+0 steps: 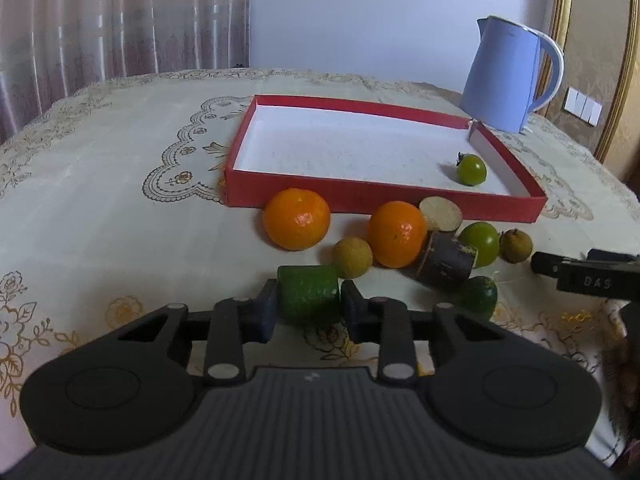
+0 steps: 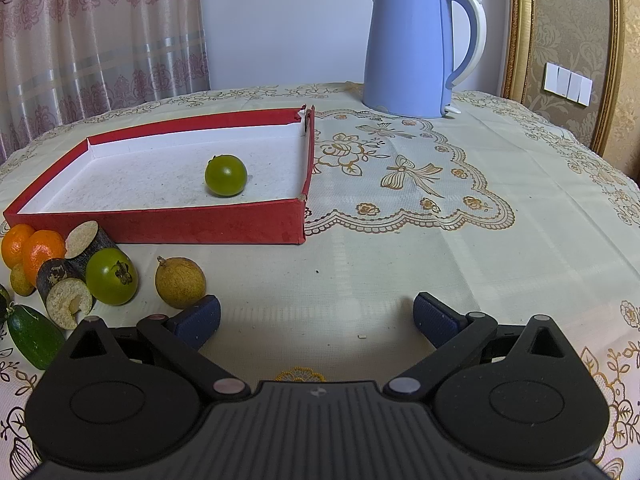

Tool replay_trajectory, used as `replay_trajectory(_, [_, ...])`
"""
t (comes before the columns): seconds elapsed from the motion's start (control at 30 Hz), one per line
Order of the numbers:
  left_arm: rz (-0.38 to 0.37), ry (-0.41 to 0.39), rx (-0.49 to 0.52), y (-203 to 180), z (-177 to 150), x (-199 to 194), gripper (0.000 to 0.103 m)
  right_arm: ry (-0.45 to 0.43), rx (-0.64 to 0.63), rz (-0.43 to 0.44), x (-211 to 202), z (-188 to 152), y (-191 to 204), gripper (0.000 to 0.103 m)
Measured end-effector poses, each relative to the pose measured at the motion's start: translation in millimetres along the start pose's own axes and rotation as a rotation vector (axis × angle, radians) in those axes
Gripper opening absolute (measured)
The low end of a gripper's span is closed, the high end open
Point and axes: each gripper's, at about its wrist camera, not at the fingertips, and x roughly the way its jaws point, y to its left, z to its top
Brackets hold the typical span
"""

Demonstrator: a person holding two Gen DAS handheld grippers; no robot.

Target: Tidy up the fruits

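I'm clamping the left gripper (image 1: 308, 312) on a green chunk (image 1: 308, 296); right gripper (image 2: 316, 320) gaping; one tomato (image 2: 225, 175) boxed, the rest waiting along the box (image 2: 160, 226) front.

Embroidered tablecloth (image 2: 400, 240); pink curtains (image 1: 100, 20) left; pale wall (image 2: 280, 20); possibly gilt frame (image 2: 616, 60) right.
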Motion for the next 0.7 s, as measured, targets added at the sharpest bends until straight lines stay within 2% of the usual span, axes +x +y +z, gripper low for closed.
replay_trajectory(0.2, [0.008, -0.046, 0.022, -3.6, 6.8, -10.5, 0.027, 0.0, 0.0, 0.0, 0.0, 0.0, -0.1, 0.103])
replay_trajectory(0.4, [0.037, -0.173, 0.051, -8.1, 55.2, -18.9, 0.025, 0.0, 0.001, 0.001, 0.0, 0.0, -0.1, 0.103])
replay_trajectory(0.47, [0.048, -0.19, 0.061, -9.0, 73.6, -9.2, 0.011, 0.0, 0.0, 0.0, 0.1, 0.0, 0.0, 0.103])
replay_trajectory(0.57, [0.048, -0.172, 0.058, -9.5, 100.1, 16.5, 0.01, 0.0, 0.0, 0.0, 0.1, 0.0, -0.1, 0.103])
replay_trajectory(0.7, [0.115, -0.161, 0.107, -15.1, 117.4, 55.7, 0.01, 0.0, 0.0, 0.0, 0.1, 0.0, -0.1, 0.103])
